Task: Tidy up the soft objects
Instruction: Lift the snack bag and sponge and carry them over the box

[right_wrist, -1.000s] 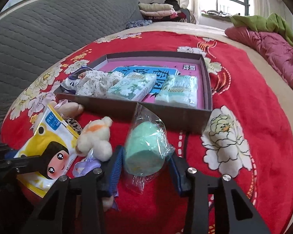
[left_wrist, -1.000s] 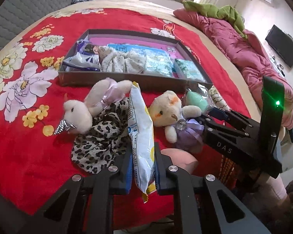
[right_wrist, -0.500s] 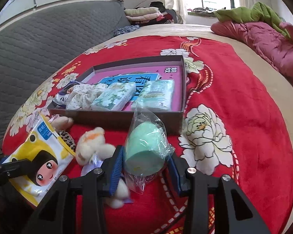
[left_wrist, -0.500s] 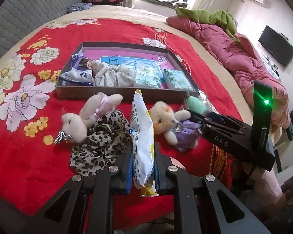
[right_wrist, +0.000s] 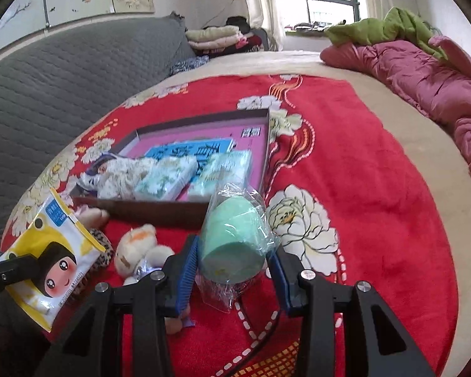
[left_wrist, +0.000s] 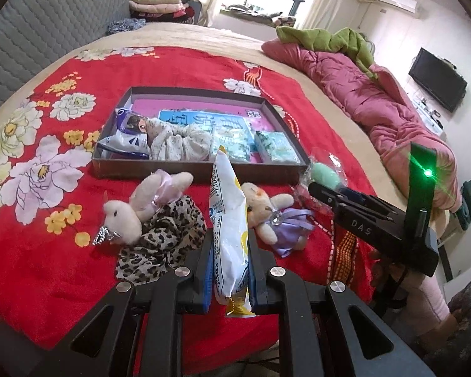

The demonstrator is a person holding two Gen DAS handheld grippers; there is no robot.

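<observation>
**Two soft items held clear of the bed, tray part-filled**

The left tool (left_wrist: pixel 230 278) is pressed onto a flat yellow-and-white snack packet (left_wrist: pixel 229 232), gripped near its lower end so that the packet stands upright between the pads. The right tool (right_wrist: pixel 232 270) is clamped on a mint-green sponge (right_wrist: pixel 232 238) wrapped in a clear bag; the grip is taken across the sponge's wide body, which is judged to explain the broader jaw spacing. Both items are carried above the red floral bedspread (left_wrist: pixel 47 267), short of the shallow brown tray (left_wrist: pixel 201 174).

Inside the tray, a purple-and-white packet (left_wrist: pixel 125 135), a pale patterned cloth (left_wrist: pixel 179 143) and two tissue packs (left_wrist: pixel 232 144) are lined along the near wall, apparently to leave the far half free. A placement into that free space is judged to be the step in hand.

On the bedspread, a white plush rabbit (left_wrist: pixel 132 213), a leopard-print cloth (left_wrist: pixel 163 238) and a plush bear in a purple dress (left_wrist: pixel 267 216) are left unsorted in front of the tray.

The bear is partly hidden by the packet in the left view. The right view is blurred, so tray print cannot be read. Only a sleeve and part of a hand are seen below the right tool.
</observation>
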